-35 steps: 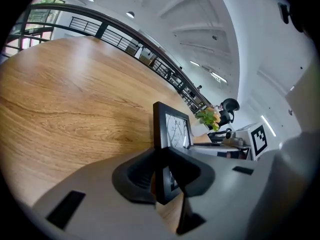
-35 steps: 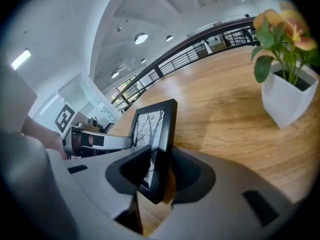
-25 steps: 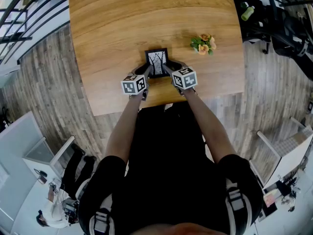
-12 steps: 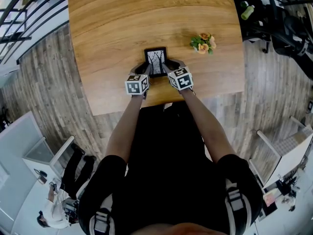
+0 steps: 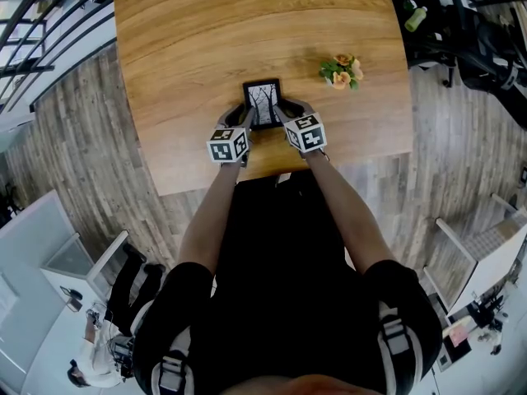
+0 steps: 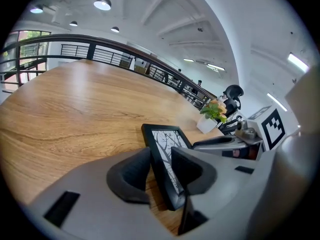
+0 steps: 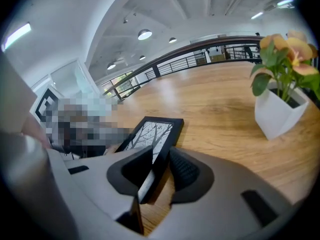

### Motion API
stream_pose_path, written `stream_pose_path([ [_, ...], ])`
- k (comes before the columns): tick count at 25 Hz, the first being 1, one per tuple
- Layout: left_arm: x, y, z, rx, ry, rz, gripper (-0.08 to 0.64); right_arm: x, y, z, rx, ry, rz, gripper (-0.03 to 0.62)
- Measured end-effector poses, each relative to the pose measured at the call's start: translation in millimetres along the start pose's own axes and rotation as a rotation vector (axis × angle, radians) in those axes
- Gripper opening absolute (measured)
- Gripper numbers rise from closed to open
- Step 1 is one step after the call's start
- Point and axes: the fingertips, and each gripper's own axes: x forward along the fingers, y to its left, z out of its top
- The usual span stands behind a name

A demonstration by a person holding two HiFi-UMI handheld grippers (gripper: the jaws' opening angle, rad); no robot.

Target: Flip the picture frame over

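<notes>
The black picture frame (image 5: 263, 104) with a bare-tree print faces up near the table's front edge. My left gripper (image 5: 246, 118) straddles its left side and my right gripper (image 5: 285, 112) its right side. In the left gripper view the frame (image 6: 162, 143) runs tilted between the jaws of the left gripper (image 6: 161, 170). They are opening, with a sliver of wood showing beside the frame. In the right gripper view the jaws of the right gripper (image 7: 160, 171) are closing, and the pads (image 7: 186, 170) press on the frame (image 7: 156, 130) edge.
A small potted plant (image 5: 342, 72) with orange flowers in a white pot stands to the right of the frame on the wooden table (image 5: 206, 39), also seen in the right gripper view (image 7: 282, 96). The table's front edge lies just under my wrists. A green bottle (image 5: 417, 20) lies beyond the right edge.
Both marker cubes have rolled a little and the right one has drawn slightly closer to the frame. The frame stays in the same spot.
</notes>
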Motion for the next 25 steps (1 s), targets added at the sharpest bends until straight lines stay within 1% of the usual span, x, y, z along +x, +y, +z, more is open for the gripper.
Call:
stream_pose_path([
  [3, -4.8, 1.0, 4.0, 0.004, -0.016, 0.007, 0.135, -6.3, 1.0, 6.6, 0.011, -0.033, -0.002, 0.124],
  [5, -8.8, 0.8, 5.3, 0.008, -0.022, 0.009, 0.135, -11.7, 2.7, 9.5, 0.009, -0.046, -0.002, 0.115],
  [6, -11.4, 0.4, 5.7, 0.013, -0.023, 0.008, 0.135, -15.0, 3.8, 10.5, 0.006, -0.052, -0.002, 0.086],
  [8, -16.7, 0.0, 5.2, 0.027, -0.022, 0.005, 0.133, -21.9, 6.5, 10.6, -0.003, -0.062, 0.002, 0.007],
  [13, -34.6, -0.1, -9.7, 0.057, 0.008, 0.001, 0.129, -38.8, 12.4, -6.2, -0.017, -0.056, 0.025, 0.006],
  [15, -40.5, 0.1, -11.5, 0.069, 0.013, -0.002, 0.102, -47.6, 14.0, -8.6, -0.021, -0.055, 0.038, 0.006],
  [17, -45.0, -2.4, -8.9, 0.077, 0.003, -0.015, 0.054, -56.7, 14.3, -11.0, -0.042, -0.056, 0.05, 0.006],
  [21, -56.0, -4.7, -10.0, 0.102, 0.0, -0.028, 0.032, -68.8, 15.9, -21.3, -0.062, -0.056, 0.065, 0.006],
  [25, -64.2, -11.3, -10.0, 0.128, 0.005, -0.044, 0.025, -78.7, 15.7, -22.6, -0.068, -0.071, 0.06, 0.006],
])
